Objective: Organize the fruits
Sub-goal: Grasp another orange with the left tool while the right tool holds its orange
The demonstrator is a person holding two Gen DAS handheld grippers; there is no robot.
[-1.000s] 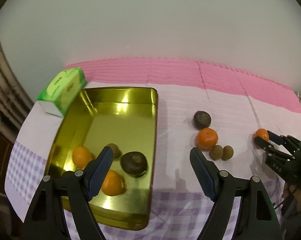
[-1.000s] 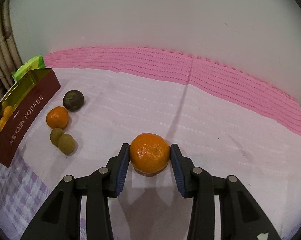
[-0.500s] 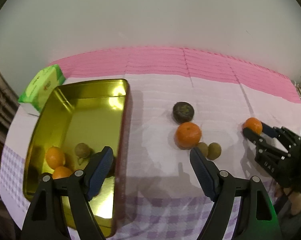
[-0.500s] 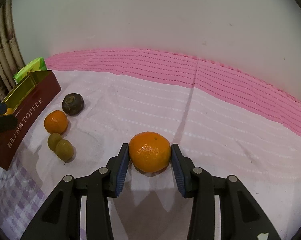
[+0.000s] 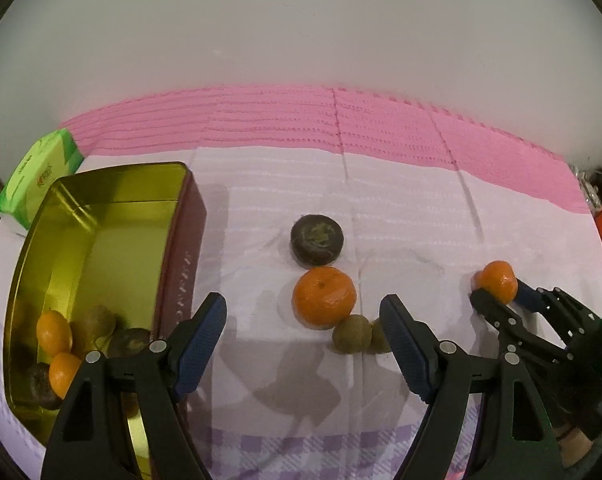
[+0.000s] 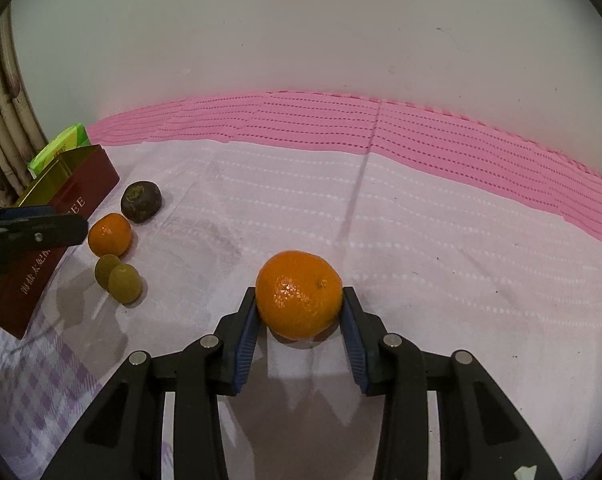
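The right hand-held gripper [image 6: 299, 316] is closed on an orange [image 6: 299, 294], probably to carry it to the tin [image 5: 101, 216] at 9 o'clock. The left hand-held gripper [image 5: 303, 344] is wide open and holds nothing; it faces the loose fruits [image 5: 324, 298].

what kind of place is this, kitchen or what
Probably a home table against a plain wall, not clearly a kitchen: a pink and lilac cloth covers it, with a toffee tin holding fruit and a green tissue pack beside it.
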